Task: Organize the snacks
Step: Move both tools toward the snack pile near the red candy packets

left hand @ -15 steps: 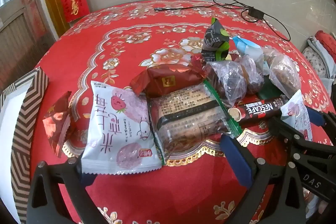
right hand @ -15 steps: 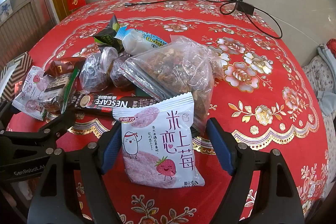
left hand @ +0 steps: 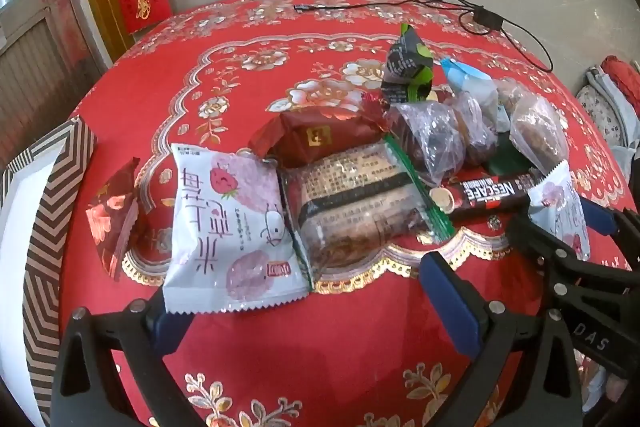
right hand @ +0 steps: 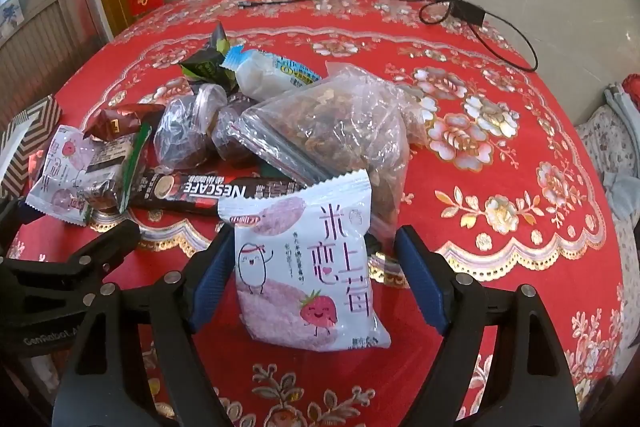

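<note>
A heap of snacks lies on the red flowered tablecloth (left hand: 320,367). My left gripper (left hand: 312,311) is open just before a white strawberry packet (left hand: 232,227), whose lower corner lies over the left finger. Beside it lie a clear-wrapped cake (left hand: 360,203), a dark red packet (left hand: 320,139) and a Nescafe bar (left hand: 484,193). My right gripper (right hand: 314,279) is open around a second white strawberry packet (right hand: 308,267); the right pad stands clear of it. Behind that packet sits a clear bag of nuts (right hand: 332,131). The Nescafe bar (right hand: 212,193) lies to its left.
A chevron-patterned box (left hand: 44,227) stands at the table's left edge, a small red foil packet (left hand: 112,215) beside it. A black-green packet (left hand: 404,67) and a blue-white packet (right hand: 272,71) lie behind the heap. A black cable (right hand: 460,7) crosses the far side.
</note>
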